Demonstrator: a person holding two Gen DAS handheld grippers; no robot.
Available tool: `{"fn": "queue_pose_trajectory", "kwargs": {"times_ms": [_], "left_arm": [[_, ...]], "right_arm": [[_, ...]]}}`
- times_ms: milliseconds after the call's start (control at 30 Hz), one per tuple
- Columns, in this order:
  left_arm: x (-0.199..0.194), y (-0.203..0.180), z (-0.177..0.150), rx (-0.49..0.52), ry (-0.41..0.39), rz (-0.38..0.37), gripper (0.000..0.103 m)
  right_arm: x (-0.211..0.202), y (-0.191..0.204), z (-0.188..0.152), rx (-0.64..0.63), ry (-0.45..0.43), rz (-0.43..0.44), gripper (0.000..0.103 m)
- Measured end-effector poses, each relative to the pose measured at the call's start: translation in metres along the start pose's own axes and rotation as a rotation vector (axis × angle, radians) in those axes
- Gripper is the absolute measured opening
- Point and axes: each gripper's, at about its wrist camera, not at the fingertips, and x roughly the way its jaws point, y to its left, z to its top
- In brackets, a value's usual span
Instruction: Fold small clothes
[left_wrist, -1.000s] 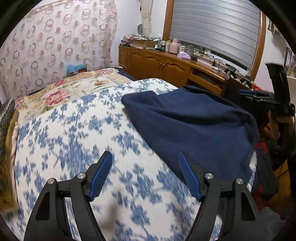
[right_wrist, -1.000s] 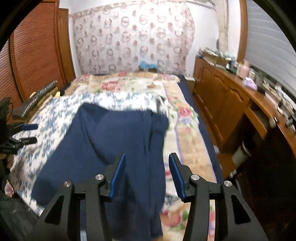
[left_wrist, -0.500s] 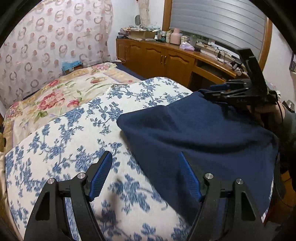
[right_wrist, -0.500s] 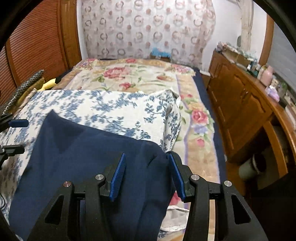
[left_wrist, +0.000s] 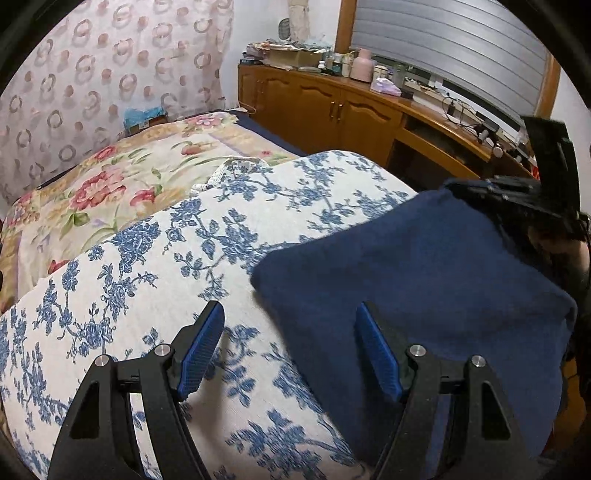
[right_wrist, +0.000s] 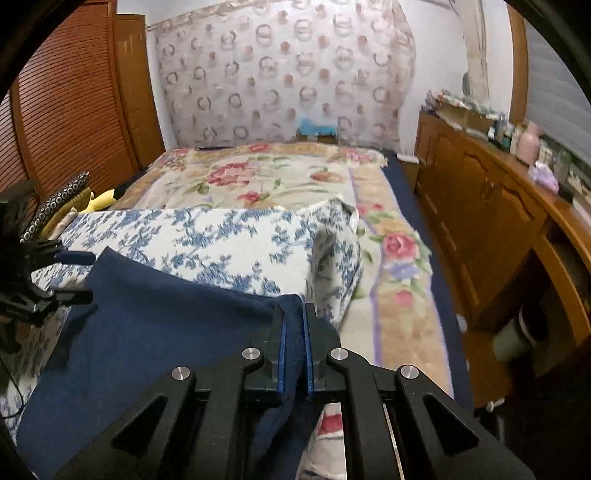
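Surroundings: a wooden sideboard (left_wrist: 332, 107) runs along the wall past the bed, its top crowded with bottles and boxes; a circle-patterned curtain (right_wrist: 284, 74) hangs behind the bed, and louvred wooden doors (right_wrist: 70, 99) stand off to one side.
Bedding: a blue-flowered white cover (left_wrist: 155, 273) lies over a floral quilt (right_wrist: 266, 177); one corner of the cover is bunched up into a ridge just beyond the right gripper.
In the way: that bunched corner sits right beside the garment's held edge; a dark patterned cushion (right_wrist: 55, 203) lies at the far side of the bed.
Garment: the navy garment (left_wrist: 424, 280) is spread on the blue-flowered cover at the near edge of the bed, one end draping off it.
Left gripper: the left gripper (left_wrist: 291, 347) hangs over the cover, fingers spread wide, nothing between them; the garment's corner lies under the right-hand finger (left_wrist: 380, 354), contact unclear.
Right gripper: the right gripper (right_wrist: 294, 325) has its blue pads squeezed onto a fold at the garment's edge, cloth pinched between them.
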Motion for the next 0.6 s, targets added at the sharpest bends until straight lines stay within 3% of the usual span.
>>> {"fn": "queue_pose_trajectory", "kwargs": {"times_ms": [133, 200, 267, 333, 433, 600], "left_arm": [[0.009, 0.007, 0.005, -0.017, 0.011, 0.001, 0.075], [0.011, 0.01, 0.008, -0.03, 0.011, -0.01, 0.075], [0.013, 0.011, 0.009, -0.031, 0.01, -0.012, 0.075], [0.015, 0.011, 0.011, -0.03, 0.008, -0.012, 0.073], [0.019, 0.013, 0.012, -0.043, 0.011, -0.036, 0.063], [0.02, 0.011, 0.014, -0.044, 0.007, -0.039, 0.059]], "right_arm": [[0.007, 0.001, -0.004, 0.001, 0.039, -0.01, 0.011], [0.01, 0.001, 0.0, 0.003, 0.052, -0.023, 0.024], [0.015, -0.002, 0.003, 0.005, 0.058, -0.038, 0.047], [0.018, -0.006, 0.005, 0.018, 0.07, -0.036, 0.055], [0.025, -0.012, 0.008, 0.036, 0.091, 0.005, 0.06], [0.032, -0.024, 0.011, 0.093, 0.124, 0.083, 0.061]]}}
